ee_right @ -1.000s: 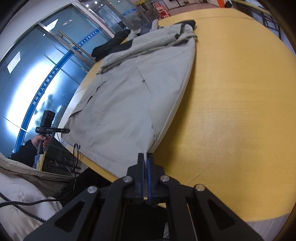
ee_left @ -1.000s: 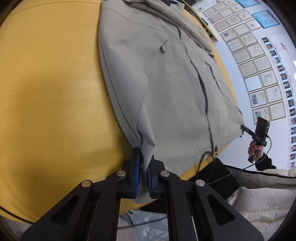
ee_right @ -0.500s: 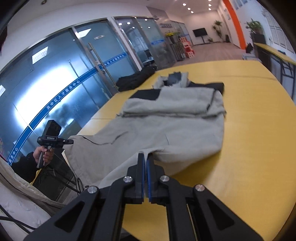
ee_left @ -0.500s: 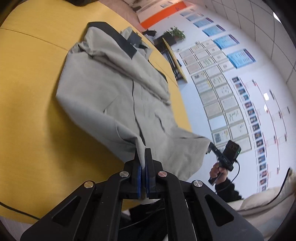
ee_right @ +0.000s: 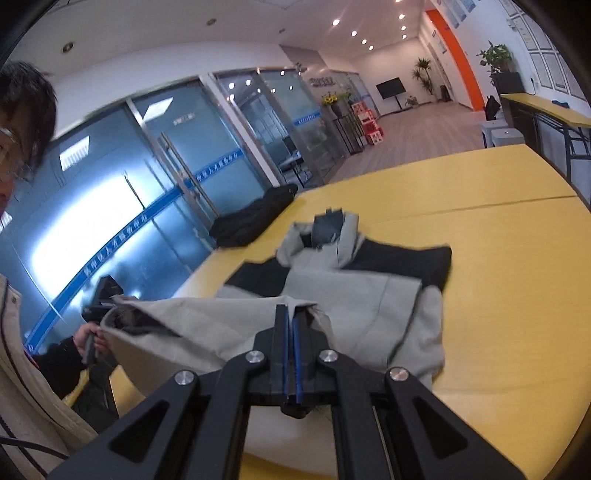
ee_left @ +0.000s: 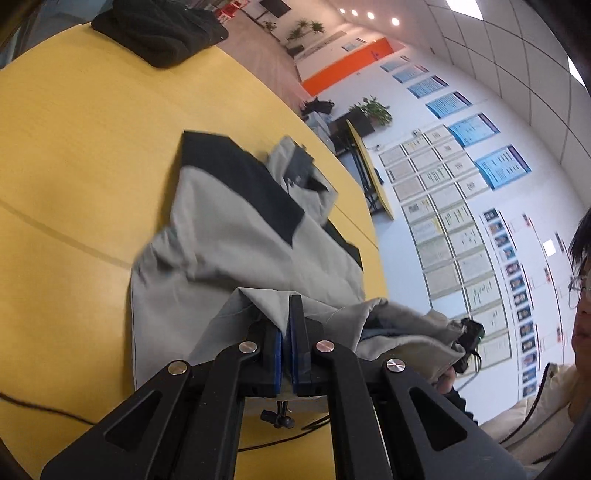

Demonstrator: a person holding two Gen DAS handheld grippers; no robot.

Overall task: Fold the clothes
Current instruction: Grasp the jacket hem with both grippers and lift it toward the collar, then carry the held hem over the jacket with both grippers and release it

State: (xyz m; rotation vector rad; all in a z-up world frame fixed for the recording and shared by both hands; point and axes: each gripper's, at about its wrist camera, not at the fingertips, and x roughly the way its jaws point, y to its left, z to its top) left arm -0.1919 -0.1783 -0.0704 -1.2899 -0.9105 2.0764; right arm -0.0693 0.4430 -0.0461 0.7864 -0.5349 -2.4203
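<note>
A grey jacket with black shoulder panels [ee_left: 236,236] lies on the yellow table [ee_left: 74,155], collar at the far end. My left gripper [ee_left: 286,314] is shut on one bottom corner of the jacket's hem and holds it lifted above the jacket's body. My right gripper [ee_right: 290,317] is shut on the other hem corner of the jacket [ee_right: 354,295], also lifted. The raised hem hangs between the two grippers, over the lower part of the jacket. The other gripper shows at the edge of each view, partly hidden by cloth.
A black garment [ee_left: 162,33] lies at the table's far end, also in the right wrist view [ee_right: 255,218]. A black cable [ee_left: 44,410] runs over the near table. The person stands at the near edge [ee_right: 22,122]. Glass doors and a document wall surround the table.
Both grippers have lifted the jacket's hem off the near table edge and carried it forward toward the collar. The lower half of the jacket now bunches over its body.
</note>
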